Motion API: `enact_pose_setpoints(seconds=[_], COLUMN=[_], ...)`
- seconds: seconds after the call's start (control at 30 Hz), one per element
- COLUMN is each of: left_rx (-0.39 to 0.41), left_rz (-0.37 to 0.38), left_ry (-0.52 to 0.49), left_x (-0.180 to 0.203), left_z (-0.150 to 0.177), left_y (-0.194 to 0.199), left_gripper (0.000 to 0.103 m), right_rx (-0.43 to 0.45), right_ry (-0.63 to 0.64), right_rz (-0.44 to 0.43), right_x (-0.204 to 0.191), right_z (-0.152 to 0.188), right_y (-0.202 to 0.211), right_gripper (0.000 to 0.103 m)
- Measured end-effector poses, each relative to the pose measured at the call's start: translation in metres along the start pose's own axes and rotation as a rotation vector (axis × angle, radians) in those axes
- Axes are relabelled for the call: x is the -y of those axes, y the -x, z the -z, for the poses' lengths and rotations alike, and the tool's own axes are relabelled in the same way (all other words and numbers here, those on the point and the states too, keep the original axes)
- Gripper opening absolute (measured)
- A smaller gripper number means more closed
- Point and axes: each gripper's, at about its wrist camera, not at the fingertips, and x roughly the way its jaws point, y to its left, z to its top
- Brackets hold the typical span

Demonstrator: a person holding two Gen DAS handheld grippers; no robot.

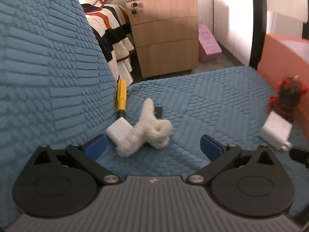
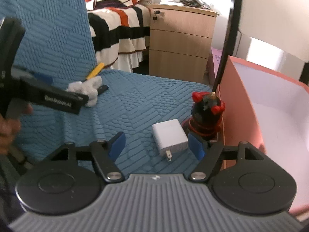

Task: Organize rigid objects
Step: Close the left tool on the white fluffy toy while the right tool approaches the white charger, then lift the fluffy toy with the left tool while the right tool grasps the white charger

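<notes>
On the blue textured sofa seat lie a fluffy white hair claw [image 1: 146, 127], a white rectangular block [image 1: 118, 131] against it, a yellow-handled tool [image 1: 121, 95] by the backrest and a small black item [image 1: 158, 111] behind the claw. My left gripper [image 1: 153, 145] is open, its blue pads on either side of the claw and just short of it. A white plug charger [image 2: 170, 137] lies between the pads of my right gripper [image 2: 157, 145], which is open and not touching it. A black figure with red trim [image 2: 207, 114] stands beside the charger.
A salmon-pink box [image 2: 251, 100] with a white inside stands open at the sofa's right end. Beyond the seat are a wooden drawer cabinet [image 1: 164, 36], a striped bed cover [image 2: 119, 29] and a pink carton [image 1: 208, 42] on the floor. A hand [image 2: 7, 127] holds the left gripper.
</notes>
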Motion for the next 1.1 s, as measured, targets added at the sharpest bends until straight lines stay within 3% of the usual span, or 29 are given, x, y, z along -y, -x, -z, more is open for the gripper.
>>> enact_pose_setpoints(seconds=[0.2,0.43,0.57,0.7,0.8,0.87,1.1], left_rx=[-0.036,-0.092,-0.115,-0.114,-0.107,-0.102,-0.1], left_rz=[-0.006,0.002,-0.018,-0.042,-0.021,-0.011,0.057], left_ry=[-0.079,-0.123,-0.155,-0.173,-0.16,-0.148,-0.065], left_x=[-0.003,0.005,0.011,0.012,0.01,0.008,0.006], left_z=[-0.013,-0.019,-0.018,-0.018,-0.018,-0.018,-0.014], left_y=[-0.034,-0.063,-0.075,-0.079,-0.077,-0.075,-0.059], left_gripper=[0.101,0.089,0.08,0.077,0.071,0.06,0.055], right_rx=[-0.03,-0.065,-0.098,-0.124,-0.116,-0.124,-0.139], right_ry=[0.023,0.008,-0.005,-0.008,0.001,0.003,-0.017], right_rz=[0.025,0.051,0.057,0.074,0.073,0.066,0.082], right_x=[0.007,0.015,0.017,0.015,0.013,0.012,0.008], right_z=[0.002,0.004,0.006,0.01,0.01,0.011,0.009], right_y=[-0.028,-0.049,-0.059,-0.065,-0.065,-0.067,-0.064], right_gripper=[0.074,0.074,0.073,0.073,0.066,0.06,0.058])
